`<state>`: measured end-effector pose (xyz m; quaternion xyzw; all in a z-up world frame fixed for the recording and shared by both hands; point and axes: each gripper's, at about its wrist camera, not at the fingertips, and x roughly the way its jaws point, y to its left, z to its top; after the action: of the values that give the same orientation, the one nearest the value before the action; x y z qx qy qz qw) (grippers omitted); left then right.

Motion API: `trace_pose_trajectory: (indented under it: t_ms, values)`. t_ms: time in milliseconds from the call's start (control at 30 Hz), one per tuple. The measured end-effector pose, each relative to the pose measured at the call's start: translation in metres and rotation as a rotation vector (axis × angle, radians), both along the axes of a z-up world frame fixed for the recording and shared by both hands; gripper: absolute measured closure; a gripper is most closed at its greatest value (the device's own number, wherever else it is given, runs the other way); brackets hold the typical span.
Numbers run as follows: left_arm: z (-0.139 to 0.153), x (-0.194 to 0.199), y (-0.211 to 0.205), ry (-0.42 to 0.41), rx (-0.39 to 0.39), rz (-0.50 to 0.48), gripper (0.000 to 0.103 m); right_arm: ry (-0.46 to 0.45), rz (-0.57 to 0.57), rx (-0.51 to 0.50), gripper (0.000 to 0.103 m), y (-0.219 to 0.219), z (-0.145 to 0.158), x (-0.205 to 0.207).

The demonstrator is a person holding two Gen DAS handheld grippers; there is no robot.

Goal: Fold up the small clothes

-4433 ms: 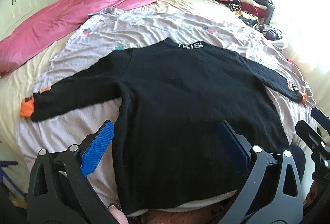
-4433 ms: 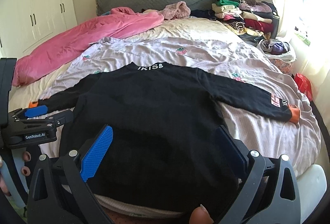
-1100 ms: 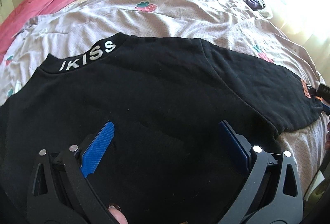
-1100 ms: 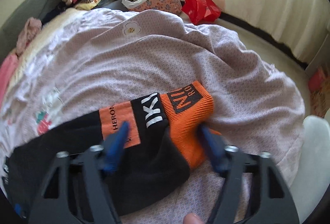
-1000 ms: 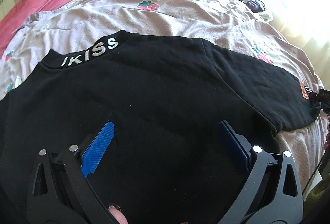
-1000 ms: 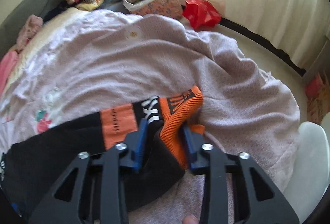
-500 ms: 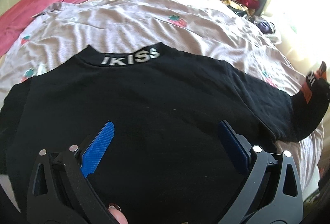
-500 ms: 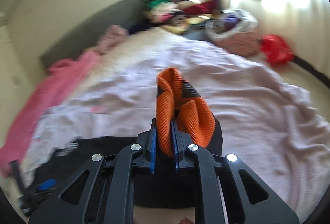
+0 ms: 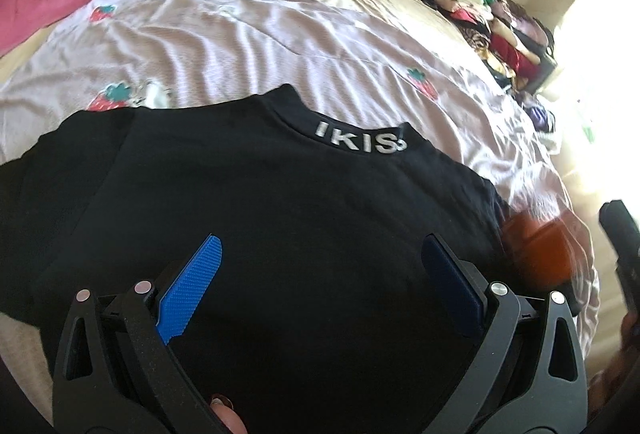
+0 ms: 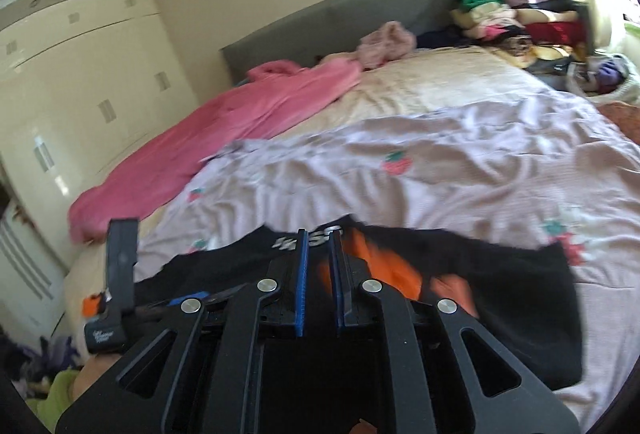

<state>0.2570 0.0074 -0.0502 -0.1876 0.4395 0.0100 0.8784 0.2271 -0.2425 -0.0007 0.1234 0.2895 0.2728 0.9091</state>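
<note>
A black sweater (image 9: 280, 218) with IKISS on its collar (image 9: 360, 143) lies spread on the bed. My left gripper (image 9: 320, 274) hovers open over its body, nothing between the blue pads. My right gripper (image 10: 319, 254) is shut on the right sleeve's orange cuff (image 10: 396, 270), held up over the sweater (image 10: 500, 294) near the collar. The same cuff (image 9: 536, 246) shows blurred at the right in the left wrist view, beside the right gripper's body (image 9: 620, 234). The other orange cuff (image 10: 90, 304) lies at the far left by the left gripper's body (image 10: 120, 274).
A lilac strawberry-print sheet (image 9: 240, 42) covers the bed under the sweater. A pink blanket (image 10: 240, 122) runs along the far left side. Stacked clothes (image 10: 520, 10) sit at the far right corner by the grey headboard (image 10: 340, 18). White wardrobe doors (image 10: 80, 74) stand to the left.
The right gripper closed on the orange cuff, lifted it off the sheet and carried it across over the sweater's body. The left gripper slid sideways over the sweater and rolled, staying open.
</note>
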Motion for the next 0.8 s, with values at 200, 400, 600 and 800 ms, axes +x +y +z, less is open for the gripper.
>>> trace_pose_trajectory:
  t_ms: [200, 400, 600, 800]
  values:
    - [-0.004, -0.004, -0.008, 0.003, -0.060, -0.057, 0.022, -0.005, -0.014, -0.043, 0.081, 0.001, 0.001, -0.002]
    - [-0.018, 0.000, -0.046, 0.054, -0.170, -0.179, 0.047, 0.119, -0.177, -0.164, 0.076, -0.025, -0.023, 0.017]
    - [-0.026, 0.011, -0.079, 0.098, -0.286, -0.248, 0.047, 0.159, -0.257, -0.148, 0.076, -0.050, -0.030, 0.019]
    - [-0.032, 0.021, -0.107, 0.124, -0.253, -0.250, 0.047, 0.140, -0.293, -0.147, 0.076, -0.062, -0.024, 0.017]
